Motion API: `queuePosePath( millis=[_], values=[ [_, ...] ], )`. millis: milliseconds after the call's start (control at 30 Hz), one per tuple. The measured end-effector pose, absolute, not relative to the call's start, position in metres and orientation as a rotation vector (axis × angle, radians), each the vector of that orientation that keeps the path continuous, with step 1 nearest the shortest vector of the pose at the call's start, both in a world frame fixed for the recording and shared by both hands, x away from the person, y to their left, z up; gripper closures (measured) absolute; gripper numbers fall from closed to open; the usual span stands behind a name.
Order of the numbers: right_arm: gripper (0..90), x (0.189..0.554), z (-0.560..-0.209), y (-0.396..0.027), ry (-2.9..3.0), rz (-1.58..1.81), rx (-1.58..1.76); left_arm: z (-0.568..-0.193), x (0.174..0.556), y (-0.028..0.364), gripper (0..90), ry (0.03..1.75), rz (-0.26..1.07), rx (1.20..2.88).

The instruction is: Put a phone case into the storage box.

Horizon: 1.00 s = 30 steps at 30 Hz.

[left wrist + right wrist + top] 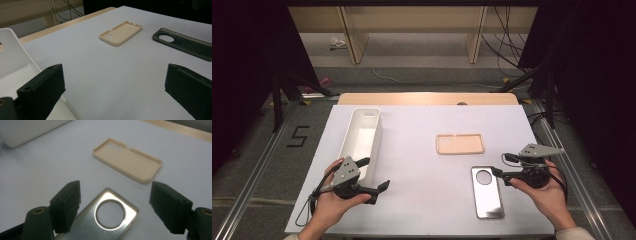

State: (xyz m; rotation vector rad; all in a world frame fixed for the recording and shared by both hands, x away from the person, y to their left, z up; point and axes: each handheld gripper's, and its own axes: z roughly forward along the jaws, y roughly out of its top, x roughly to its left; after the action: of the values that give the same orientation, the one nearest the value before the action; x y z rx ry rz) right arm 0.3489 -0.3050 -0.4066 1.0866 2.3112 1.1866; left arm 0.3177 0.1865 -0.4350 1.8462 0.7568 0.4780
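A beige phone case (460,144) lies hollow side up near the middle of the white table cover (422,150). Just in front of it, to the right, lies a grey translucent phone case (487,192) with a round camera hole. My right gripper (500,164) is held beside that case's far right corner, jaws open and pointing left. In the right gripper view the open right gripper (116,188) hovers over the grey case (110,217), with the beige case (127,161) beyond. My left gripper (381,192) is open and empty at the front left, pointing right.
A long white tray (362,140) stands at the left of the table, right beside my left hand; its wall (12,57) rises next to the left jaw. The left gripper view shows the beige case (122,33) and grey case (185,43) farther off.
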Motion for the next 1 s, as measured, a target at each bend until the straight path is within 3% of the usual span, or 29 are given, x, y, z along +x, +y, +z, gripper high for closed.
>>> queuePosePath(
  millis=[200,567,1000],
  values=[
    [28.8,0.352,-0.409,-0.287,2.579,1.051,0.851,-0.436,0.32,0.19,2.4,0.766,0.484,1.848],
    [36.2,0.338,-0.411,-0.254,2.951,0.476,0.289,-0.436,0.32,0.189,2.6,0.766,0.475,1.848],
    [40.0,0.325,-0.434,-0.238,3.068,0.201,0.129,-0.436,0.32,0.188,3.0,0.761,0.47,1.847]
  ],
)
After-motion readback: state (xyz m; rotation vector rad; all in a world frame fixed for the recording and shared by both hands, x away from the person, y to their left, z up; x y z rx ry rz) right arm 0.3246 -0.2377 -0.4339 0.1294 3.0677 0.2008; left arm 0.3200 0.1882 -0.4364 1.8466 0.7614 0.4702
